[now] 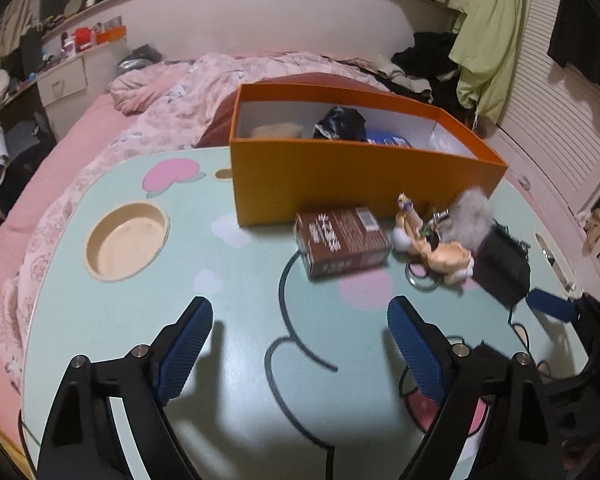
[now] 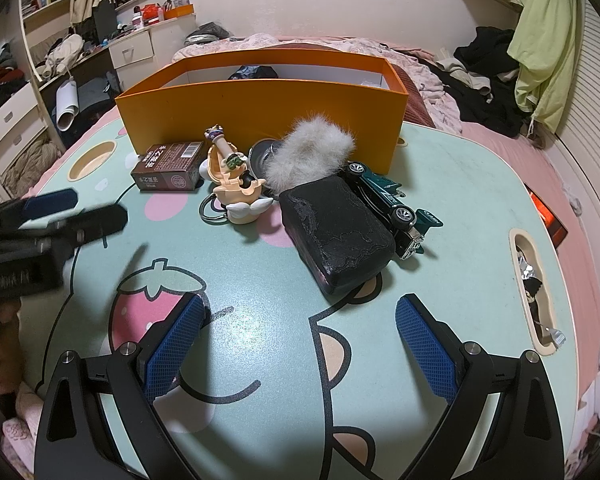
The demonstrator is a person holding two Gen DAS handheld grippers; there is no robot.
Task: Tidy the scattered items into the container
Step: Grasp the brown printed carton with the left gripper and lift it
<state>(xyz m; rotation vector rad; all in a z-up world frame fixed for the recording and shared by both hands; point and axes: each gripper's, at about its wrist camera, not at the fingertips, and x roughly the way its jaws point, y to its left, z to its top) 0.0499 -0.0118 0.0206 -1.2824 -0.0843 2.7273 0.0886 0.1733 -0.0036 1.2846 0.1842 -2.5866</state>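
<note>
An orange box [image 1: 340, 184] [image 2: 260, 116] stands at the far side of the mint lap table [image 1: 228, 344] [image 2: 260, 300], with dark cloth and other items inside. In front of it lie a brown carton [image 1: 342, 242] [image 2: 168, 168], a peach keychain figure [image 1: 428, 240] [image 2: 232, 184], a grey fur puff [image 1: 470, 216] [image 2: 308, 152], a black pouch [image 1: 500, 266] [image 2: 338, 232] and a green toy car [image 2: 388, 200]. My left gripper [image 1: 300, 312] [image 2: 72, 208] hovers open short of the carton, nothing between its fingers. My right gripper [image 2: 300, 308] is open and empty, near the pouch.
A round cup recess [image 1: 126, 240] [image 2: 92, 158] sits in the table's left side and a slot [image 2: 534, 288] with small items at its right edge. Pink bedding [image 1: 172, 96] surrounds the table. Clothes pile at the right [image 2: 484, 76]. A hand [image 2: 0, 344] holds the left tool.
</note>
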